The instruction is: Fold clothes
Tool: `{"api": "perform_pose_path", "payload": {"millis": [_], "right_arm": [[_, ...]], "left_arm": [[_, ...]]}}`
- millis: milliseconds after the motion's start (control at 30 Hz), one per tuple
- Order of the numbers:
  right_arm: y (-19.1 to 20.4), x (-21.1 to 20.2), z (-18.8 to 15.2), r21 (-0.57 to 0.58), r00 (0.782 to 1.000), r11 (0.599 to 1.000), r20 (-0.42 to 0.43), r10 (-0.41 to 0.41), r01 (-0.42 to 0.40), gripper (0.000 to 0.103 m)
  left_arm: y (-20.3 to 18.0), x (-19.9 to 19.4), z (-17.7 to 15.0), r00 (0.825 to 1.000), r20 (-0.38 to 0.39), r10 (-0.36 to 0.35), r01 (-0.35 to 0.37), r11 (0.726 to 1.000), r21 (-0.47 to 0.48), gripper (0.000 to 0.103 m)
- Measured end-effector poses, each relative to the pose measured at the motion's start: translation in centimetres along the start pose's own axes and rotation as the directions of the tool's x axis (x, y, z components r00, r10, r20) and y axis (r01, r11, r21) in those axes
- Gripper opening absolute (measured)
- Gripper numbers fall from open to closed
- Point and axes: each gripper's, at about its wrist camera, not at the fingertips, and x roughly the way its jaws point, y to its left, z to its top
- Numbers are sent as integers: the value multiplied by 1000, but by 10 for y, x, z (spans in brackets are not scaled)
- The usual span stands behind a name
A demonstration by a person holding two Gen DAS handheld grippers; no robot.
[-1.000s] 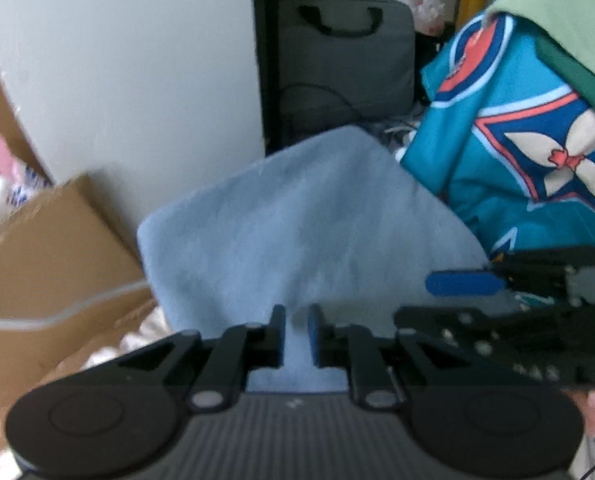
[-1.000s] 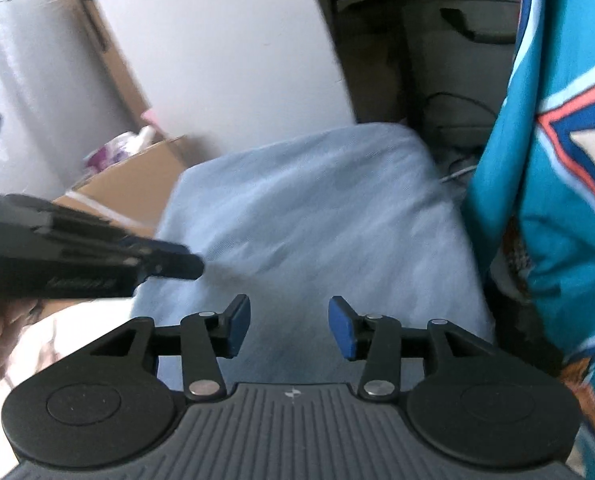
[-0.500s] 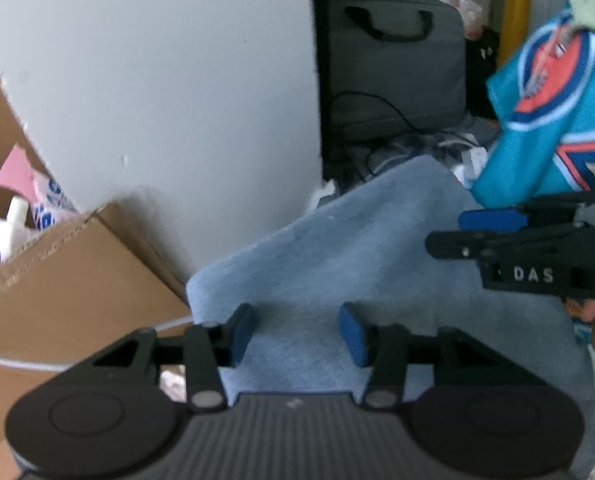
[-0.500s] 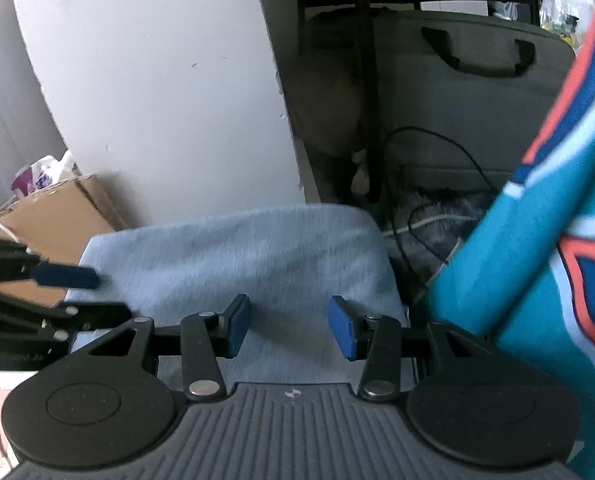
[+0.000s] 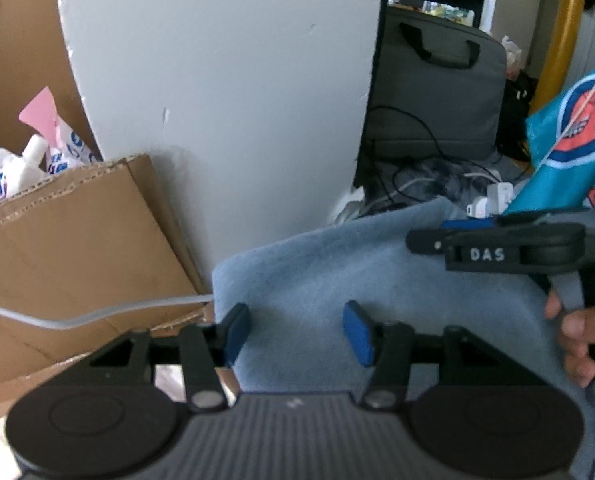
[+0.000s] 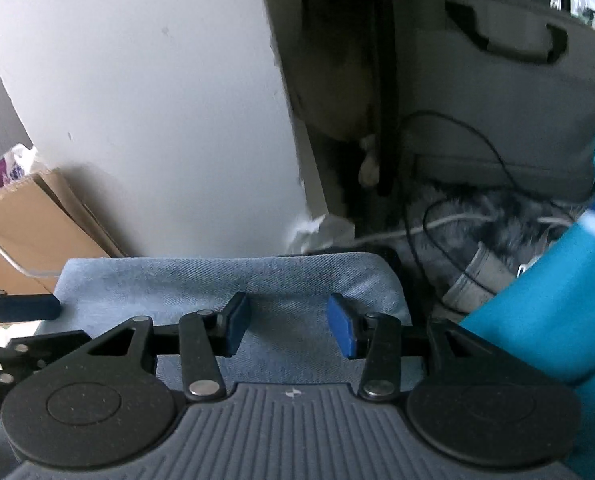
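Since a second ago, swung away from the teal jersey [image 5: 561, 160] toward the white wall [image 5: 225, 80], with more of the cardboard box [image 5: 65, 248] now seen. Left gripper [image 5: 297, 332] released and opening, nothing pressed between its pads, only folded blue cloth [image 5: 337, 280] lying flat under and ahead of fingers. Right gripper [image 6: 287, 326] also apart, not grasping, above same cloth's far edge.
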Motion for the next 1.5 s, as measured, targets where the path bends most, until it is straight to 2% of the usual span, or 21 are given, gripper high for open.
{"api": "perform_pose_path", "payload": {"millis": [167, 267, 367, 567, 800, 900, 1000, 1100, 1167, 1300, 1400, 1500], "right_arm": [[5, 4, 11, -5, 999, 1000, -39, -27, 27, 50], [5, -7, 16, -18, 1000, 1000, 18, -18, 19, 49], [-4, -10, 20, 27, 998, 999, 60, -32, 30, 49], [-1, 8, 22, 20, 998, 998, 17, -63, 62, 50], [1, 4, 28, 27, 997, 997, -20, -69, 70, 50], [-2, -13, 25, 74, 999, 996, -5, -53, 54, 50], [1, -31, 17, 45, 998, 997, -1, -69, 69, 52], [3, -45, 6, 34, 999, 999, -21, -33, 34, 64], [7, -55, -1, 10, 999, 1000, -20, -25, 26, 66], [13, -76, -17, 10, 1000, 1000, -15, 7, -7, 70], [20, -85, -30, 8, 1000, 1000, -21, 18, -18, 72], [24, -92, -43, 16, 999, 1000, -27, 22, -21, 72]], "left_arm": [[2, -1, 4, 1000, 1, 13, -13, 1000, 19, 57], [3, 1, 13, 999, 14, 42, -43, 997, 63, 52], [12, 5, 19, 997, 8, 77, -77, 996, 52, 49], [29, 15, 9, 996, -16, 82, -83, 996, -36, 50], [30, 14, 10, 991, -34, 129, -129, 992, 1, 50], [33, 8, 11, 991, -36, 130, -129, 992, 6, 44], [33, -2, 11, 993, -27, 116, -116, 993, 8, 40], [26, -11, 8, 996, -18, 93, -92, 994, 55, 38], [19, -20, 4, 997, -2, 80, -80, 993, 91, 38], [4, -50, -2, 997, 77, -18, 8, 992, 128, 30], [-10, -49, -13, 993, 45, -110, 103, 985, 138, 18], [-23, -32, -30, 993, -18, -114, 116, 976, 184, 12]]}}
